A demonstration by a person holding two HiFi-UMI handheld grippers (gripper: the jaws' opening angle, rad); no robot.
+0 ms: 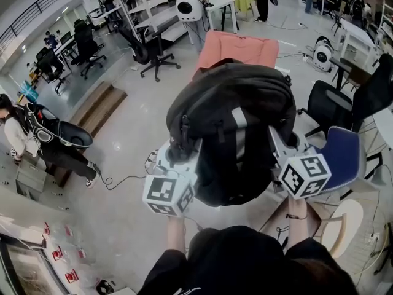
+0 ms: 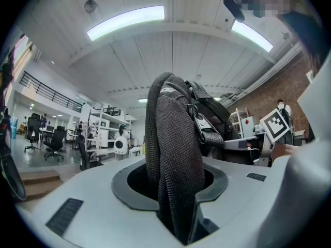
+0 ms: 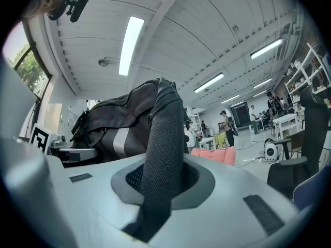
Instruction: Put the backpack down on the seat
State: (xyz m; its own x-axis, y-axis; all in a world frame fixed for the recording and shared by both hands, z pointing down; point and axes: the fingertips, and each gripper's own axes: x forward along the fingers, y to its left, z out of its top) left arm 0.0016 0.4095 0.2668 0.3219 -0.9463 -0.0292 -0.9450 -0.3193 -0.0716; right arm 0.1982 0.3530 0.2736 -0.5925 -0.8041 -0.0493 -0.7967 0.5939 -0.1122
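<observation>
The backpack hung in the air between my two grippers, short of the pink seat ahead. My left gripper was pinched tight on the left strap, and my right gripper was clamped narrow on the right strap. The risk, as I judged it: webbing sliding through either pinch, the heavy bag swinging, then catching the seat's edge and toppling to the floor.
</observation>
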